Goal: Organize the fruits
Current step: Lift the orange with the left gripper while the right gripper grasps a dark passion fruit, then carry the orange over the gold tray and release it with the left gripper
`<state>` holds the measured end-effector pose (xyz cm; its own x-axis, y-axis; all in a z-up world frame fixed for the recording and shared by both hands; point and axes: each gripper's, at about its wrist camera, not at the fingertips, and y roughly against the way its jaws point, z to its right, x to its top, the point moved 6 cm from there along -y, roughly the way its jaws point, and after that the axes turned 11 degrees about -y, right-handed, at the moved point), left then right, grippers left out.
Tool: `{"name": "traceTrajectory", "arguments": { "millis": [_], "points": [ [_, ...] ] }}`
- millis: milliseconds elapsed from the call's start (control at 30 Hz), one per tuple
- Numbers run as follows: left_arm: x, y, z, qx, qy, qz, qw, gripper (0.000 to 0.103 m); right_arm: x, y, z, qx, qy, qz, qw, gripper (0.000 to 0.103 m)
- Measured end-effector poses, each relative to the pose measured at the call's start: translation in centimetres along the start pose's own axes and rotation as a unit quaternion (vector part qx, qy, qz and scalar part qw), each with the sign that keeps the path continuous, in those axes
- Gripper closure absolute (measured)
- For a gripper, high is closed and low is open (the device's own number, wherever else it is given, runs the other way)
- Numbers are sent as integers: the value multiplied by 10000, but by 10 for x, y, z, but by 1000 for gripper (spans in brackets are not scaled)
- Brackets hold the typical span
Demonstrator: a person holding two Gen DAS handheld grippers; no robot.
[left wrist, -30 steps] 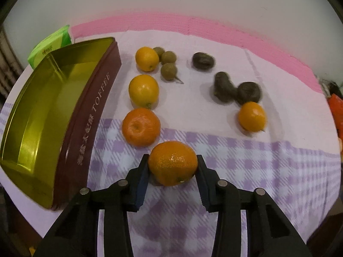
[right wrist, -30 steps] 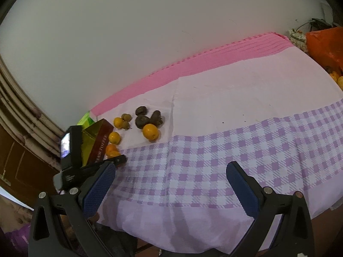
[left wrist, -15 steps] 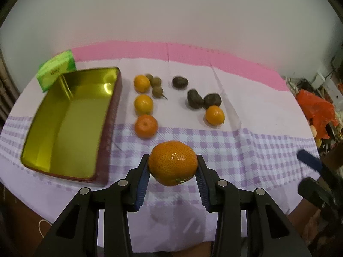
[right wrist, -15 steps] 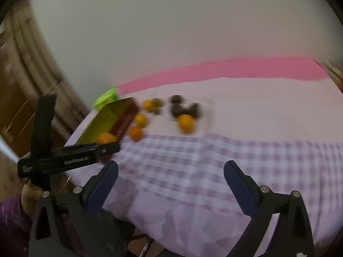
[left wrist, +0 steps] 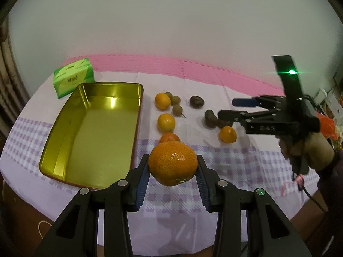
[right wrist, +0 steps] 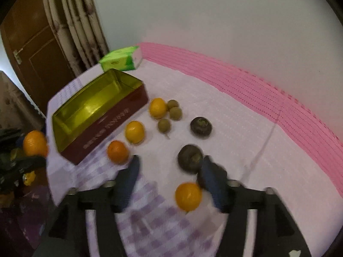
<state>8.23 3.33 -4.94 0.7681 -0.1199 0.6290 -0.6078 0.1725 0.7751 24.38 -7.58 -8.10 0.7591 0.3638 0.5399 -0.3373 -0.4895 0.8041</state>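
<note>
Left tool: because the task is to sort the fruit, the left tool (left wrist: 173,172) is clamped on a mandarin (left wrist: 172,162), held off the surface (left wrist: 246,162) just right of the tin
Right tool: the right tool (right wrist: 169,178) has its fingers apart, low over a dark fruit (right wrist: 190,159) and an orange (right wrist: 188,196), likely lining up a pick
Tin: the gold tin (left wrist: 94,128) lies open with nothing in it
Loose fruit: oranges, small green fruits (left wrist: 177,109) and dark ones lie on the cloth right of the tin
Green box (left wrist: 74,79): behind the tin
</note>
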Motion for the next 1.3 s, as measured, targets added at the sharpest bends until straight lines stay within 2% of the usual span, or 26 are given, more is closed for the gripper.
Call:
{"name": "traceTrajectory", "arguments": {
  "millis": [133, 233, 267, 333, 367, 433, 500, 567, 633, 733, 833, 1000, 1300],
  "points": [
    [-3, -7, -6, 19, 67, -115, 9999, 61, 5, -32, 5, -256, 397, -451, 9979, 39],
    [-5, -12, -9, 0, 87, -198, 9998, 61, 5, -56, 11, -281, 538, -810, 9949, 41],
    [-5, -13, -10, -3, 97, -211, 9997, 61, 5, -60, 11, -274, 562, -879, 9942, 43],
    [-5, -15, -12, 12, 116, -236, 9997, 61, 2, -73, 10, -278, 661, -1116, 9912, 61],
    [-6, -15, -12, 21, 122, -243, 9996, 61, 1, -75, 11, -352, 697, -1138, 9904, 66],
    [-7, -17, -13, 42, 145, -275, 9995, 61, 3, -71, 12, -258, 447, -1122, 9923, 68],
    [-7, -17, -15, 58, 169, -280, 9994, 61, 7, -60, 8, -185, 253, -846, 9959, 69],
    [-7, -17, -16, 100, 171, -261, 9995, 61, 8, -34, -4, 39, 63, -371, 9993, 69],
    [-7, -16, -18, 131, 181, -251, 9994, 61, 2, -1, -21, 437, -208, 183, 9987, 69],
    [-8, -16, -18, 166, 223, -249, 9993, 61, -21, 31, -42, 585, -478, 731, 9945, 69],
    [-8, -15, -19, 189, 259, -263, 9991, 61, -42, 43, -53, 712, -806, 898, 9901, 69],
    [-4, -9, -25, 309, 300, -177, 9989, 61, -66, 61, -52, 584, -964, 951, 9891, 69],
    [7, -9, -53, 624, 388, -211, 9971, 61, -85, 67, -47, 584, -1154, 943, 9871, 69]
  ]
}}
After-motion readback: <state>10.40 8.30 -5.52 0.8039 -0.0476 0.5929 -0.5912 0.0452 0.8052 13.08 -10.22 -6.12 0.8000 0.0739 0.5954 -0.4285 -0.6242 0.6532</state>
